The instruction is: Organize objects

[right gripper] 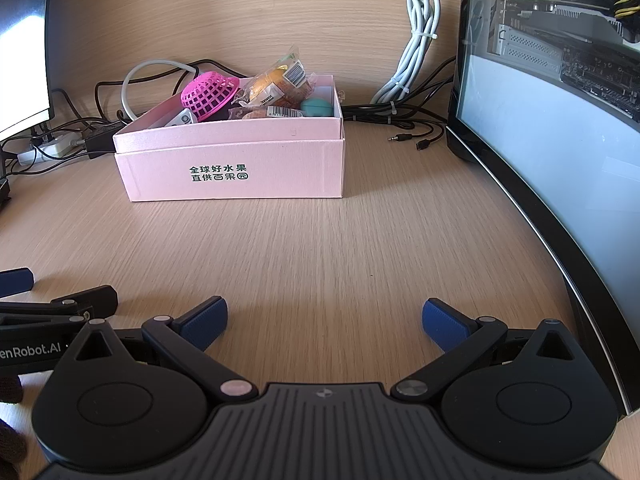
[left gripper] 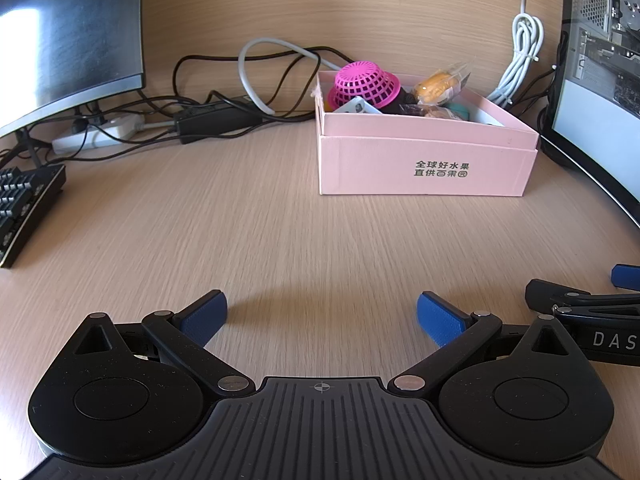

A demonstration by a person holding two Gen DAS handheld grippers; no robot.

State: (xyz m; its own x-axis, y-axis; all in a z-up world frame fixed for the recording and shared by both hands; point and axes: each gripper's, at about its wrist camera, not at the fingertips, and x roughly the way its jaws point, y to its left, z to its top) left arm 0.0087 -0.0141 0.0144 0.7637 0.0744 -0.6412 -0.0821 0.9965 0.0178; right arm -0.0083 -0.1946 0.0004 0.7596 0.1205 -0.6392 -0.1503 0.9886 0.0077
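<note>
Blue-padded black tongs of the left gripper [left gripper: 322, 320] stand spread wide over bare wood-grain desk [left gripper: 280, 240], pinching nothing; the right gripper [right gripper: 324, 322] beside it is spread just as wide and equally empty. Each view catches the other gripper at its inner edge.

Toward the desk's back edge sits the pink cardboard box [left gripper: 424, 160] with black printed characters on its front wall, its long axis running across the desk, printed side facing the grippers. Inside lie a magenta plastic mesh basket [left gripper: 364, 86] turned mouth-down and tilted, wrapped orange pastries [left gripper: 436, 84] and a small white and grey gadget [left gripper: 356, 106] (what kind, I cannot tell).

Only the right view shows the round teal object [right gripper: 318, 107] clearly, the barcode labels [right gripper: 294, 74] and loose audio plugs [right gripper: 402, 137] near the curved monitor [right gripper: 540, 128]. Only the left view shows the black keyboard [left gripper: 24, 208] at the left edge.
</note>
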